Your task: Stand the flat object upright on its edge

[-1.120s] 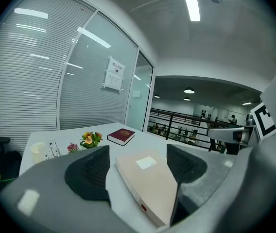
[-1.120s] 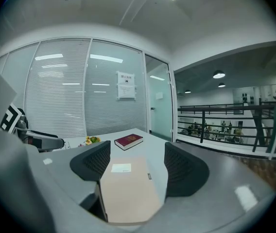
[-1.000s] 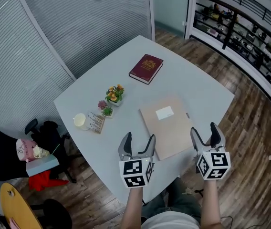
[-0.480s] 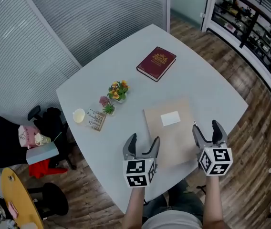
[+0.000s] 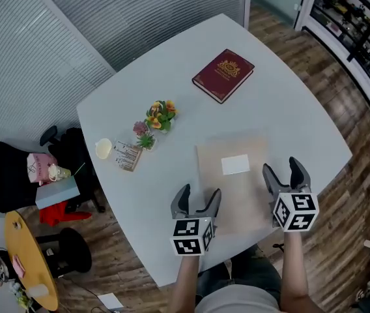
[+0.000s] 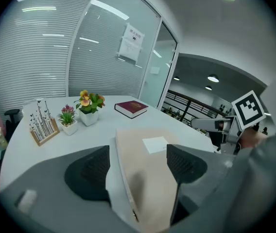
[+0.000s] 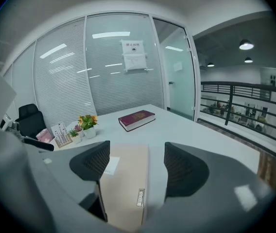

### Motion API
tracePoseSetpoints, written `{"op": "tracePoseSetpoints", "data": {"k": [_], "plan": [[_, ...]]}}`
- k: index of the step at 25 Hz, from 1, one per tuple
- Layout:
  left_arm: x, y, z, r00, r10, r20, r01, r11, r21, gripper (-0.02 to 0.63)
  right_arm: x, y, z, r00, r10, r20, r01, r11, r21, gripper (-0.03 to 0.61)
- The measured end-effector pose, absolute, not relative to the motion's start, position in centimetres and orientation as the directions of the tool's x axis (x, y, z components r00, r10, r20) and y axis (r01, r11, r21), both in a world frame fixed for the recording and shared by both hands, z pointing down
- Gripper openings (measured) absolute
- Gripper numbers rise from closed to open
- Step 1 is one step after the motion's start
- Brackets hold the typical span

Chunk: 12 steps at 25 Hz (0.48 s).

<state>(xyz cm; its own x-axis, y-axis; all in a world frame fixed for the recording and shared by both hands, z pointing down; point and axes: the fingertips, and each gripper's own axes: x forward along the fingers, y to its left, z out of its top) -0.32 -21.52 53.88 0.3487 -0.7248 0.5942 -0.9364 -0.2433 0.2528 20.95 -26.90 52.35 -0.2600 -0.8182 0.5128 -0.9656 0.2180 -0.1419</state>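
Flanking beige folder (image 5: 234, 181), left tongs (image 5: 199, 194), right tongs (image 5: 281, 168) held agape, empty; folder might be shoved off bench (image 5: 172, 77) by uneven squeeze.

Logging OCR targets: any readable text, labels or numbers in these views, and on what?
None legible.
Red book: gold cover emblem, lettering too small.
White label on the beige folder: looks blank or too blurred.
Wall notice: print blurred.
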Motion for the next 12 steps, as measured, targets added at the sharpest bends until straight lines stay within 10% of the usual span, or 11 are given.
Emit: {"op": "tracePoseSetpoints", "data": {"k": [12], "plan": [[1.1,-19.7,58.6,0.354,-0.614,0.705,-0.932,-0.169,0.321,0.365,19.7,-29.2,59.0,-0.358,-0.661,0.660,-0.932,0.300,-0.205,0.382]]}}
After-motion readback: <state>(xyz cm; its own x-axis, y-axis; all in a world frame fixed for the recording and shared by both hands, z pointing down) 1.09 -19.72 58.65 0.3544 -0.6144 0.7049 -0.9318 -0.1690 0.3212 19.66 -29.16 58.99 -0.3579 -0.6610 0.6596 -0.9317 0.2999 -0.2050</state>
